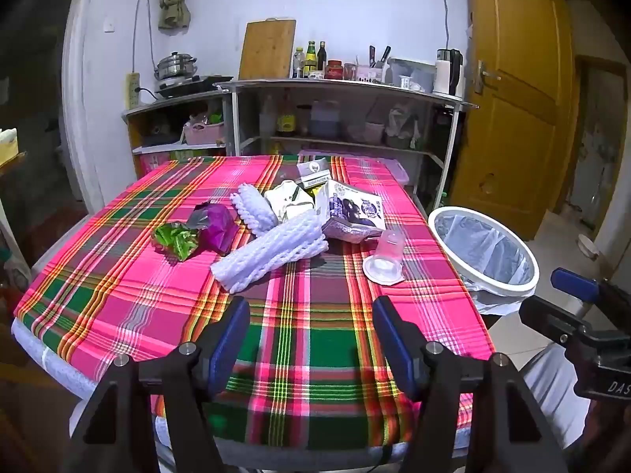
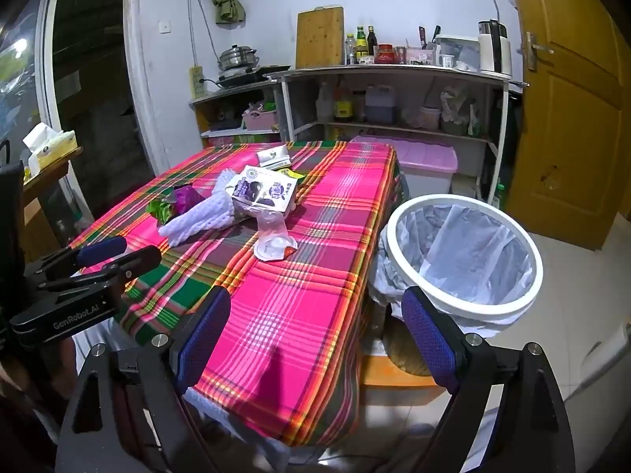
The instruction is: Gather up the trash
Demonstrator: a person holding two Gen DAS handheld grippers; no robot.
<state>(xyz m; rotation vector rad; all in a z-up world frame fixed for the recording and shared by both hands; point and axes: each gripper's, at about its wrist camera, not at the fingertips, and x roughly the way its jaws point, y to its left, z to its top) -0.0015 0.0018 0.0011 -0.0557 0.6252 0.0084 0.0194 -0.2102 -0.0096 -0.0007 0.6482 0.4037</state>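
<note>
Trash (image 1: 276, 232) heaped mid tabletop (image 1: 315, 339): foam nets, cartons, wrappers, clear cup (image 1: 384, 262). Bin (image 2: 461, 256) beside tabletop's right edge. We hold left tongs (image 1: 311, 339) and right tongs (image 2: 315, 335) wide, both empty, above near edge.

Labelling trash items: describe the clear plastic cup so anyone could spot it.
On the plaid tablecloth, find the trash pile mid-table. The clear plastic cup lies tipped over at the pile's edge nearest the white bin. It is the only see-through item there.
</note>
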